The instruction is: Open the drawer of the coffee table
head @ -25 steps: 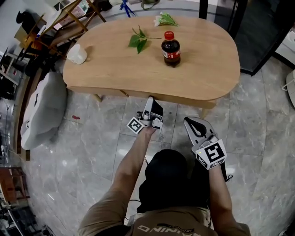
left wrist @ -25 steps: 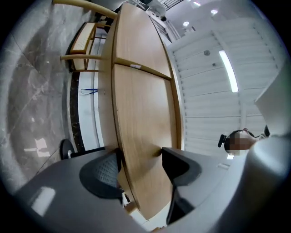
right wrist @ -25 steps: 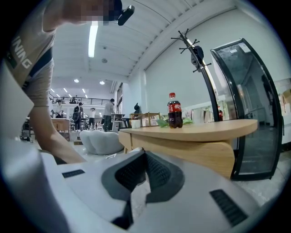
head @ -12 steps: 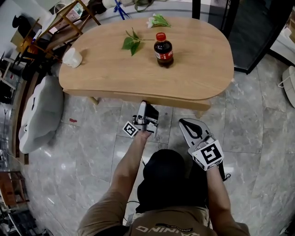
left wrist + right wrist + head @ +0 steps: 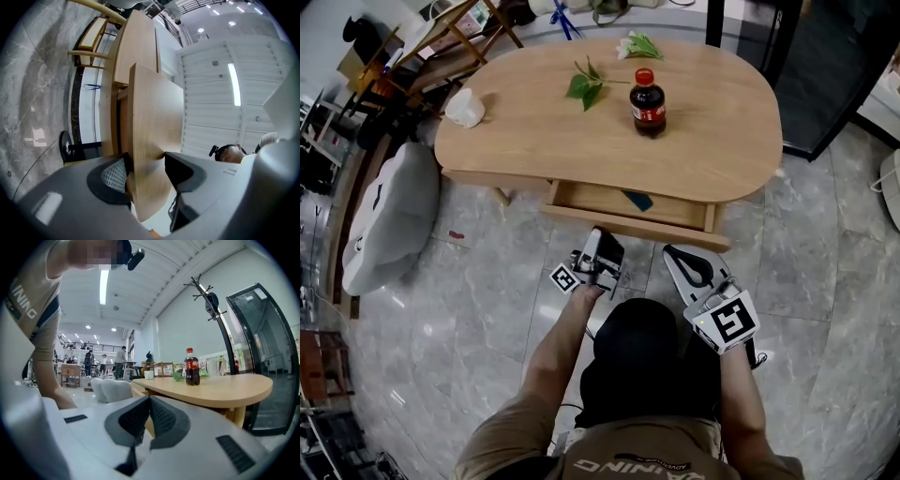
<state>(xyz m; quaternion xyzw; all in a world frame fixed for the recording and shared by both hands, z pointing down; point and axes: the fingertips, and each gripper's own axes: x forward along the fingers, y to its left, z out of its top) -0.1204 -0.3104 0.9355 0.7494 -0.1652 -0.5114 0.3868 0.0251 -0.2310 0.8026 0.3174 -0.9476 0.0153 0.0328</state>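
1. The coffee table fills the far half of the head view. Its long oval top runs left to right, and a cola bottle stands on it.
2. The drawer sits under the table's near edge, already part-way out toward the person. Its front board runs left to right, so I judge its travel to be straight toward the near side, square to that board.
3. The left gripper reaches up from below and from the near side, meeting the board a little left of its middle. Its jaws have just been closing, and they pinch the board with one pad on each face. This hand is the one placed for the pull; a skewed tug could bind the drawer.
4. The right gripper hovers to the right, near the board but apart from it. Its jaws are pressed together on nothing.
5. A small dark teal thing lies inside the drawer.
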